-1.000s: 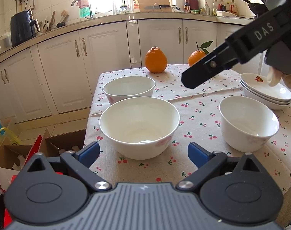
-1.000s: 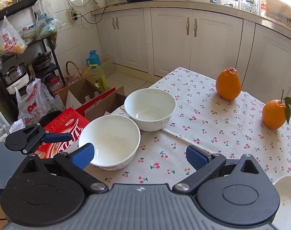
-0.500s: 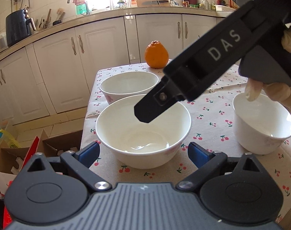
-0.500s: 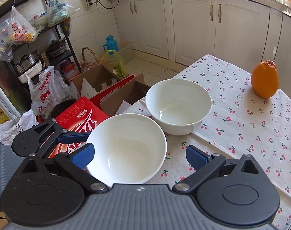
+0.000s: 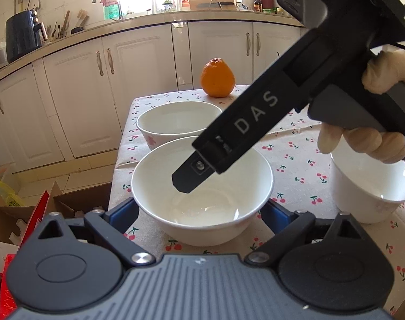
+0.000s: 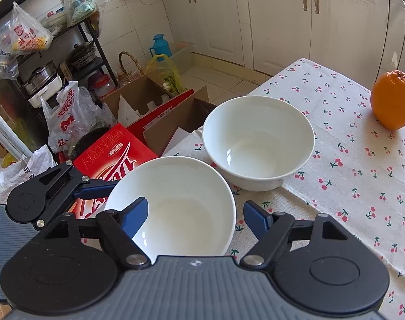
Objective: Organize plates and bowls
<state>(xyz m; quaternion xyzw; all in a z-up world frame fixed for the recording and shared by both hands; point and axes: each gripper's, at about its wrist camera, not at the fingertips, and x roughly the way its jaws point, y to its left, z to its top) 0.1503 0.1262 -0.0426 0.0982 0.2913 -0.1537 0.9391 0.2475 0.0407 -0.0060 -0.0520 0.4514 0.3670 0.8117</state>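
Nearest the desk's [image 6: 349,144] left edge: white bowl [image 6: 175,202], rim straddled by closing right tongs [image 6: 195,214] for lifting, not yet pinched; left tongs [image 5: 199,213] released, flanking it.

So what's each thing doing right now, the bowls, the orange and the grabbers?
Near bowl: upright, empty.
Far bowl: upright, empty.
Third bowl: upright, empty.
Orange: whole, unpeeled.
Left gripper: open, astride the near bowl.
Right gripper: open, jaws just closing, one finger inside the near bowl.
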